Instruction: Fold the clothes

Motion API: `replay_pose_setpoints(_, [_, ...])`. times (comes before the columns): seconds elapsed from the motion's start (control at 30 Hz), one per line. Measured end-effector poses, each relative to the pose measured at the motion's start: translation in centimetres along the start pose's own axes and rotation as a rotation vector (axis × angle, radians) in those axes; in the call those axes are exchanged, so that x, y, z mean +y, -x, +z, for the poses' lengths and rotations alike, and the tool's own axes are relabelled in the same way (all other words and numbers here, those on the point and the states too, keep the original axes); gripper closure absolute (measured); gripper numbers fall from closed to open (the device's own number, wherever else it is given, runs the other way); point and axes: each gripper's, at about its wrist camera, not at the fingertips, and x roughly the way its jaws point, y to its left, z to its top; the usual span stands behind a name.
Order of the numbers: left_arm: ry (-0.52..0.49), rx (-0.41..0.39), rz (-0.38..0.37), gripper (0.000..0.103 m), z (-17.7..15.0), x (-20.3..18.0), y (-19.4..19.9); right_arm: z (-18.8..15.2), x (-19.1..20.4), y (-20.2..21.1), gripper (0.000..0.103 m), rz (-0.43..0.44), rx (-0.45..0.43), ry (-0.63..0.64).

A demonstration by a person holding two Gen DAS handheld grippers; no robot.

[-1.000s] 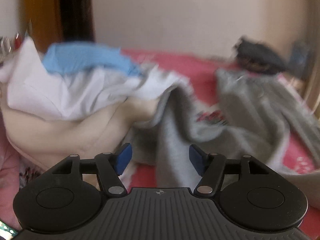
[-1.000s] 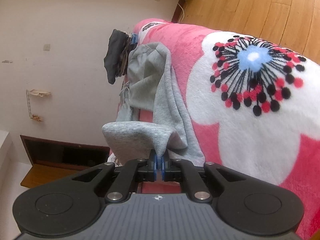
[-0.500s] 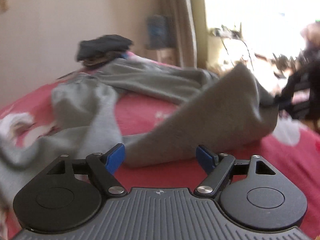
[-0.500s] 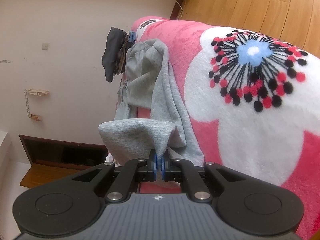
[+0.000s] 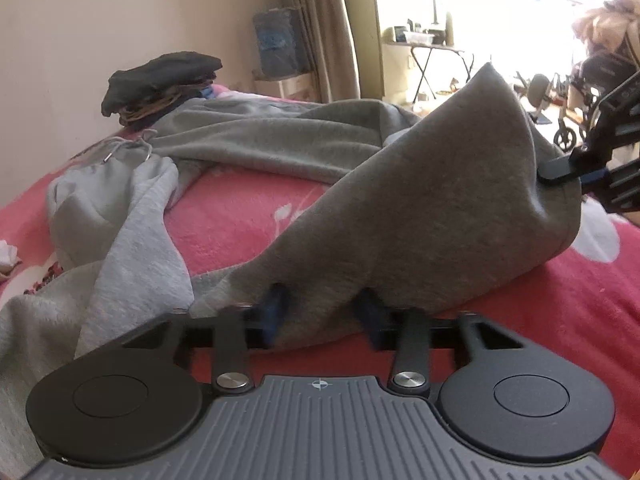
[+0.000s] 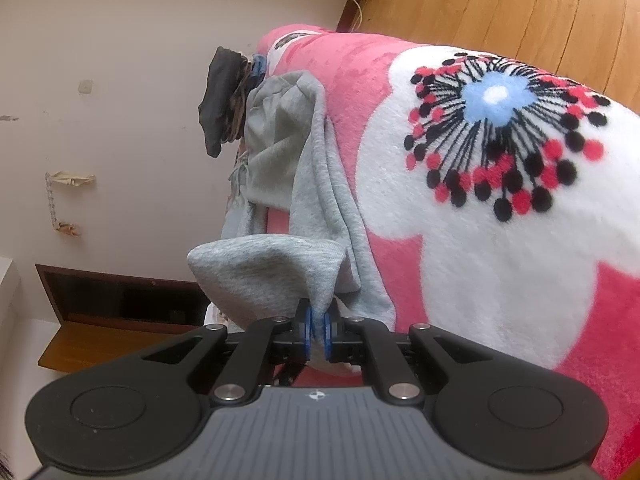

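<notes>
A grey drawstring garment (image 5: 420, 200) lies spread over the pink flowered blanket (image 5: 240, 208). One end of it is lifted into a peak. My right gripper (image 6: 318, 332) is shut on that lifted edge (image 6: 280, 272), and it also shows at the right of the left wrist view (image 5: 560, 170). My left gripper (image 5: 322, 312) sits low at the near hem of the same lifted fold. Its blue fingers (image 5: 276, 308) are blurred, narrowed and still apart, with grey cloth draped between and over them.
A stack of dark folded clothes (image 5: 160, 80) sits at the far end of the bed by the wall, also seen in the right wrist view (image 6: 220, 100). The big white flower on the blanket (image 6: 480, 260) is bare. Wooden floor (image 6: 520, 0) lies beyond the bed edge.
My left gripper swung away from the clothes pile to the grey garment and moved in under the lifted fold. Its fingers have narrowed around the cloth. The right gripper kept its hold almost still.
</notes>
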Motion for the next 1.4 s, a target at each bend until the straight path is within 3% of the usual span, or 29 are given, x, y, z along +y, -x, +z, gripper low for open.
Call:
replay_pose_setpoints(0.07, [0.017,-0.017,-0.004,0.093,-0.1,-0.2,0.7,0.2,0.4,0.2,0.096,0.016,-0.004,0.005])
replay_pose_setpoints(0.13, [0.057,-0.034,-0.042,0.098,0.0,-0.1,2.3,0.5,1.0,0.5,0.096,0.035,-0.008,0.010])
replay_pose_setpoints(0.37, [0.197,-0.092,-0.175,0.100,0.4,0.1,7.8,1.5,2.8,1.5,0.096,0.100,-0.025,0.028])
replay_pose_setpoints(0.6, [0.513,-0.056,-0.578,0.103,-1.0,-0.9,13.3,2.1,4.4,2.1,0.096,0.148,-0.029,0.044])
replay_pose_setpoints(0.7, [0.620,0.011,-0.739,0.103,-2.5,-2.6,13.3,1.9,4.9,1.9,0.096,0.144,-0.015,0.049])
replay_pose_setpoints(0.8, [0.609,0.124,-0.795,0.103,-4.1,-5.0,12.2,1.4,4.7,2.0,0.096,0.134,-0.003,0.044])
replay_pose_setpoints(0.9, [0.577,0.214,-0.788,0.103,-5.1,-6.6,10.9,0.9,3.7,2.9,0.096,0.106,-0.002,0.024])
replay_pose_setpoints(0.97, [0.537,0.231,-0.745,0.093,-5.2,-7.1,10.6,0.7,2.7,3.8,0.095,0.073,-0.009,0.014])
replay_pose_setpoints(1.07, [0.491,0.217,-0.662,0.070,-5.0,-7.0,10.6,0.6,1.1,5.4,0.082,0.030,-0.031,-0.017])
replay_pose_setpoints(1.13, [0.479,0.203,-0.613,0.066,-4.8,-6.5,10.6,0.5,0.0,6.7,0.064,-0.006,-0.052,-0.041])
replay_pose_setpoints(1.27, [0.466,0.182,-0.520,0.055,-4.7,-5.4,10.7,-0.4,-1.7,8.4,0.055,-0.046,-0.054,-0.063])
replay_pose_setpoints(1.4, [0.463,0.169,-0.434,0.046,-5.0,-4.1,11.0,-1.9,-2.6,8.2,0.054,-0.108,0.049,-0.042])
